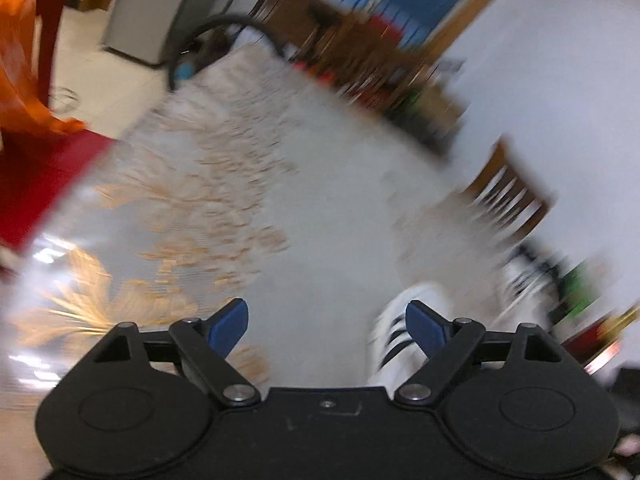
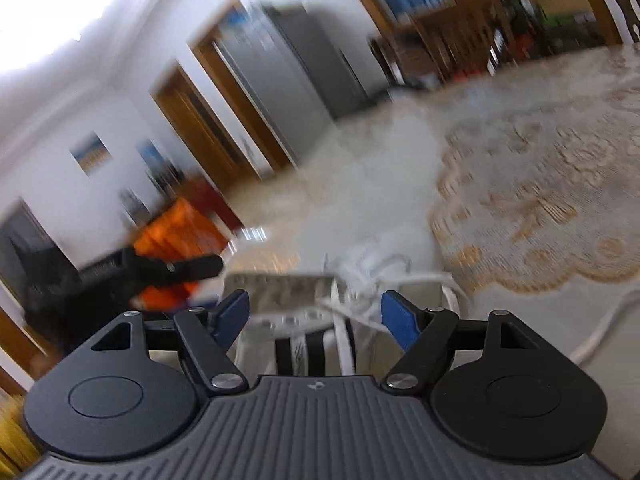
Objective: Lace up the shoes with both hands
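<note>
A white shoe (image 2: pixel 308 344) with black stripes lies on the lace-covered table (image 2: pixel 540 184), right below my right gripper (image 2: pixel 316 320). That gripper is open and its blue pads (image 2: pixel 400 322) hold nothing. The shoe's white laces (image 2: pixel 376 276) lie in a loose tangle just beyond the pads, and one lace end (image 2: pixel 600 328) trails off to the right. In the blurred left wrist view my left gripper (image 1: pixel 326 330) is open and empty over the tablecloth (image 1: pixel 320 208). The shoe (image 1: pixel 394 344) shows behind its right finger.
A wooden chair (image 1: pixel 508 196) stands at the table's far side. An orange object (image 2: pixel 176 232) and a blurred black bar (image 2: pixel 172 268) sit left of the shoe. A grey fridge (image 2: pixel 304 60) and cluttered wooden shelves (image 1: pixel 360 64) are beyond the table.
</note>
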The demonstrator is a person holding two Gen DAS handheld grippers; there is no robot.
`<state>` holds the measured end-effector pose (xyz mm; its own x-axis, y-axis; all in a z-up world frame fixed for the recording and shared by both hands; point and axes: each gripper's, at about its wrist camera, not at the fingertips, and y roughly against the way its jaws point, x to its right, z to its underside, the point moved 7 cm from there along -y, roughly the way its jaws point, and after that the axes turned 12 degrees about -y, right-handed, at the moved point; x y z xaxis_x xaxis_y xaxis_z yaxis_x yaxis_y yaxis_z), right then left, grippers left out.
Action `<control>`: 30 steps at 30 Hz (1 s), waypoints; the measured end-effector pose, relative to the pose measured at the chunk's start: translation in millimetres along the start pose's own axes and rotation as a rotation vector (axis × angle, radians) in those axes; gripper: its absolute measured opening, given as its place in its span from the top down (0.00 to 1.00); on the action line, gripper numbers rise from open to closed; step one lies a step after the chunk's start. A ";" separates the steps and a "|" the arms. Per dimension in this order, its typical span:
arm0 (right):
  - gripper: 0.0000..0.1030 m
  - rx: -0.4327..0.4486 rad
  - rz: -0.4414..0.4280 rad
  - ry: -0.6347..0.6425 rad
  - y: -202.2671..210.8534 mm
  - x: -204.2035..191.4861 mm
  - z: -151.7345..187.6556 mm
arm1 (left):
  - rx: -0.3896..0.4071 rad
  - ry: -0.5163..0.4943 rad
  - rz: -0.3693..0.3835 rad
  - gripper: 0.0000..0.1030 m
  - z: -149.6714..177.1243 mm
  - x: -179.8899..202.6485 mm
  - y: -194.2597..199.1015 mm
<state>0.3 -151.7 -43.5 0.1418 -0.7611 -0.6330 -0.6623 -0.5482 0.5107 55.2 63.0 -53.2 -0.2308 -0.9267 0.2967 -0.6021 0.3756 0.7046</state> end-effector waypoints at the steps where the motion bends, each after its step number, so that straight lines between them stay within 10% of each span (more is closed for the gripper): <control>1: 0.26 -0.024 0.033 -0.008 2.9 -2.6 -0.6 | -0.039 -0.043 -0.046 0.18 -1.9 4.4 4.5; 11: 0.26 -0.164 0.173 -0.136 21.9 -23.7 -3.6 | -0.243 -0.188 -0.209 0.18 5.7 23.9 15.8; 30: 0.26 -0.189 0.299 -0.155 5.7 -33.0 0.3 | -0.316 -0.304 -0.208 0.16 24.4 12.9 -0.9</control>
<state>-8.3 -129.6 -19.9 -0.1595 -0.8437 -0.5126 -0.5080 -0.3751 0.7754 34.1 50.3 -65.8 -0.3713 -0.9277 -0.0398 -0.4084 0.1247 0.9043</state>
